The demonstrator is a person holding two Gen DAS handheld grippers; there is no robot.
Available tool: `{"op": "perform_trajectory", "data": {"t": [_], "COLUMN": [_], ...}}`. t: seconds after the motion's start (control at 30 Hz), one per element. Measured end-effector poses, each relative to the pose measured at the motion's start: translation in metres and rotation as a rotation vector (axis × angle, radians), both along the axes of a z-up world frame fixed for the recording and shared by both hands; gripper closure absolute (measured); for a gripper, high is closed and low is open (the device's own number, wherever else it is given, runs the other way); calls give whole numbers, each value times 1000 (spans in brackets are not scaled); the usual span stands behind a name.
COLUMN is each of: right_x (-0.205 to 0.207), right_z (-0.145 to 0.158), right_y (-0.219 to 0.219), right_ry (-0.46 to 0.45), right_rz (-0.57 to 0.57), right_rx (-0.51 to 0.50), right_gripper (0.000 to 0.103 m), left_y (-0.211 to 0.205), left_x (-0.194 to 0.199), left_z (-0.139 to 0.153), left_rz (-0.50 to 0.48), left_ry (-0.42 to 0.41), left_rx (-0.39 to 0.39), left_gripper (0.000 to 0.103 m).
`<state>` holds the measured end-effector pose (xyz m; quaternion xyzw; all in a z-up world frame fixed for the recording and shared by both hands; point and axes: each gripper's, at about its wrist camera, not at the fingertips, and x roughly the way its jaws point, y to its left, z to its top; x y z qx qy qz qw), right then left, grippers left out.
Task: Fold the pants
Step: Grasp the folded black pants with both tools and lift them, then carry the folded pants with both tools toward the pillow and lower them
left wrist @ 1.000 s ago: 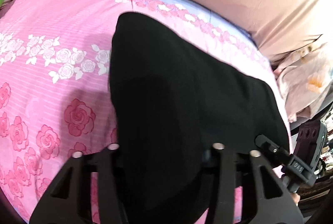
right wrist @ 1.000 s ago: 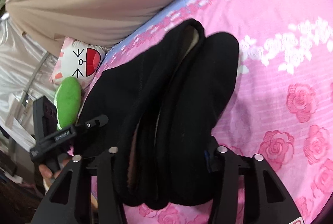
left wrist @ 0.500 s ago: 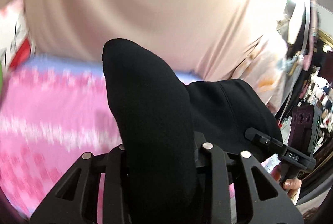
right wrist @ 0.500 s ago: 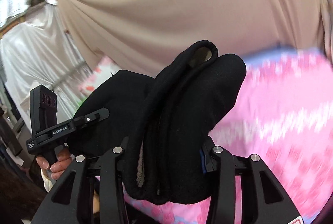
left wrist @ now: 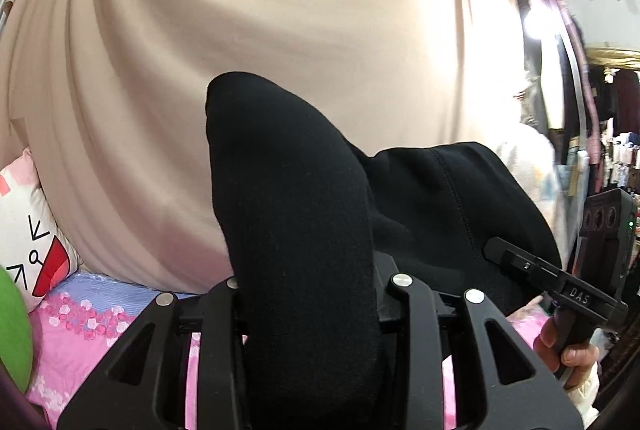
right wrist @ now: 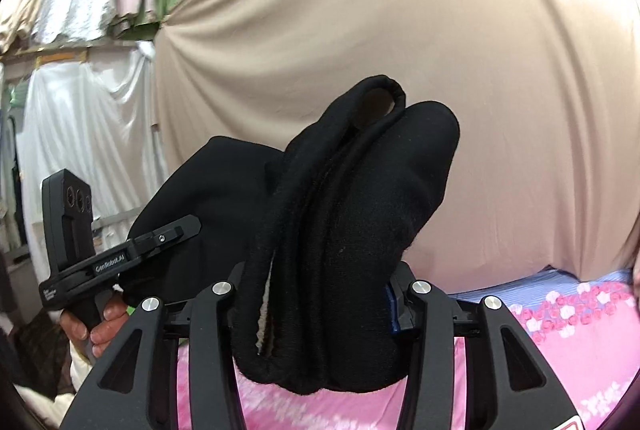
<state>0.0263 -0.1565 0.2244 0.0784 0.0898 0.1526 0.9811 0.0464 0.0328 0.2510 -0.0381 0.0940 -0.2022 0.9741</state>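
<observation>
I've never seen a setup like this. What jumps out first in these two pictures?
The black pants fill the middle of both views, bunched thick and clamped in the right tongs and the left tongs. Behind them hangs a wide beige curtain. Low down lies a pink rose-printed bedsheet, with a cartoon-face pillow at the left wrist view's left edge.

The pants (left wrist: 304, 230) were plain black, the curtain (left wrist: 280, 30) beige, the bedsheet (right wrist: 560, 330) pink with rose print and a pale blue band.
</observation>
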Motion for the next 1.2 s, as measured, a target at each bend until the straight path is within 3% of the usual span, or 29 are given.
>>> {"op": "perform_trajectory", "data": {"t": [0.1,0.27,0.57,0.77,0.83,0.9,0.97,1.03,1.1,1.17,1.2], "right_x": [47,127,242,279,283,284,280,272,258,247,248], "right_z": [-20,-71,-198,-275,-294,-297,-293,-284,-258,-225,-218], "right_y": [-20,-50,-95,-105,-105,-110,-121,-127,-125,-115,-113], "right_ry": [40,117,366,543,617,666,674,664,571,457,441], "right_rz": [-14,-36,-87,-120,-126,-123,-132,-169,-249,-277,-270], "right_rx": [36,92,164,128,102,135,143,130,62,-2,-2], "right_gripper": [59,59,59,56,46,41,41,39,37,22,22], "left_y": [-8,-22,-28,-14,-7,6,21,36,49,60,62], "left_x": [42,130,260,301,305,306,301,282,269,258,258], "left_z": [-15,-67,-198,-279,-297,-309,-315,-298,-278,-253,-243], "left_rz": [20,59,67,60,61,71,75,120,181,206,213], "left_ry": [19,96,364,556,589,632,675,649,593,539,534], "left_rx": [10,65,76,54,43,12,-46,-71,-67,-110,-131], "left_gripper": [71,71,71,70,57,41,41,40,40,30,30]}}
